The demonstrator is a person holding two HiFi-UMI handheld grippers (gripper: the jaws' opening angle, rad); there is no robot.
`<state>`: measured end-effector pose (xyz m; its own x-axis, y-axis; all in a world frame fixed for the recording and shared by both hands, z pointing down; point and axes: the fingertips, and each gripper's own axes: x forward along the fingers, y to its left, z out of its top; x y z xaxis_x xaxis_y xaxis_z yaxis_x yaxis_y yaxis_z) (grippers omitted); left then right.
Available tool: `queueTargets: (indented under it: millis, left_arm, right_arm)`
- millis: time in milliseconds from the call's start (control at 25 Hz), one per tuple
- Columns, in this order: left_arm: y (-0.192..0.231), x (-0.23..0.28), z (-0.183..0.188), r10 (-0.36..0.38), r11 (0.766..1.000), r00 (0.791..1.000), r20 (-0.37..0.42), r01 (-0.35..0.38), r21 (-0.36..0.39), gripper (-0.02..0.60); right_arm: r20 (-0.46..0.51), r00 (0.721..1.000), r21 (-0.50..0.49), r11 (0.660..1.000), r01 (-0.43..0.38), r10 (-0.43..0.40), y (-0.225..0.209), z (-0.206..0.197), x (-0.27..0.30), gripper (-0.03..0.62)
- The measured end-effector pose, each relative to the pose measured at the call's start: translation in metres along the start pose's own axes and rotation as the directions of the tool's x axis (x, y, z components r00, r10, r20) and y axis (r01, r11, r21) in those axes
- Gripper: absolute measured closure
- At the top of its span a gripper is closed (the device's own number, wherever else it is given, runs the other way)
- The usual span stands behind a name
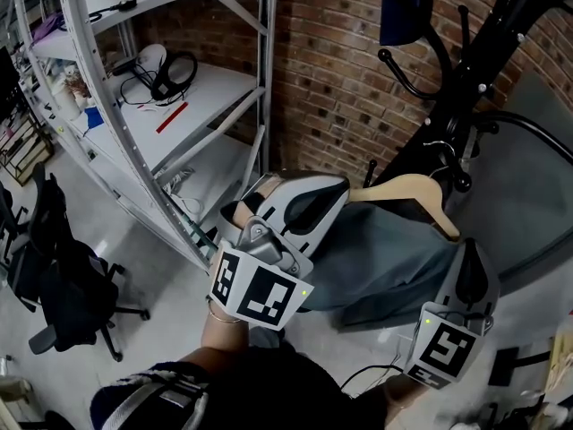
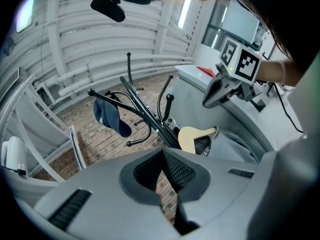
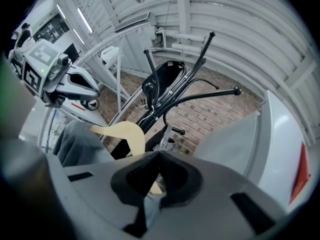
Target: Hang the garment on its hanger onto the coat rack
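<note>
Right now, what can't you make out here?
Hook of hanger: head view, lost against black coat rack; hooked or not unclear.
Its other arm: head view, under garment.
Rack top: cut by head view's edge.
Left gripper view: dark shape between closed jaws of left gripper, unidentifiable.

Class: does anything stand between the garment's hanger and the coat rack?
Nothing visible does. The hanger, carrying the garment, is close beside the coat rack; the blue cap hangs from a higher hook, above it.

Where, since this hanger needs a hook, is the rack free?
Free: the curled hook just below the cap, and the tall prong at the top. Crowded: the cap's own hook, and low on the rack where the hanger sits.
</note>
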<state>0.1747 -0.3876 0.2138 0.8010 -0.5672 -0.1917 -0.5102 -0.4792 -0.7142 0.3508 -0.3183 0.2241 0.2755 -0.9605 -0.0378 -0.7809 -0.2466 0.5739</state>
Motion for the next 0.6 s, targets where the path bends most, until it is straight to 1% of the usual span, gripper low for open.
queueTargets:
  millis: [120,200,400,600]
  left_arm:
    - [0.007,-0.001,0.011,0.046,0.998,0.996,0.073,-0.043,-0.038,0.578]
    - [0.010,-0.002,0.015,0.069,0.997,0.993,0.098,-0.066,-0.041,0.578]
    - [0.014,-0.001,0.014,0.098,0.995,0.990,0.098,-0.094,-0.038,0.578]
    - [0.014,0.002,0.008,0.088,0.996,0.993,0.079,-0.086,-0.038,0.578]
  right_arm:
    - [-0.014,1.000,-0.015,1.000,-0.008,0.008,0.005,-0.003,0.004,0.571]
    - [-0.013,1.000,-0.018,1.000,-0.018,0.018,0.009,-0.002,0.006,0.571]
    - [-0.011,0.999,-0.023,0.999,-0.032,0.032,0.014,-0.002,0.008,0.571]
    - [-0.010,0.999,-0.023,0.999,-0.048,0.047,0.018,0.000,0.012,0.571]
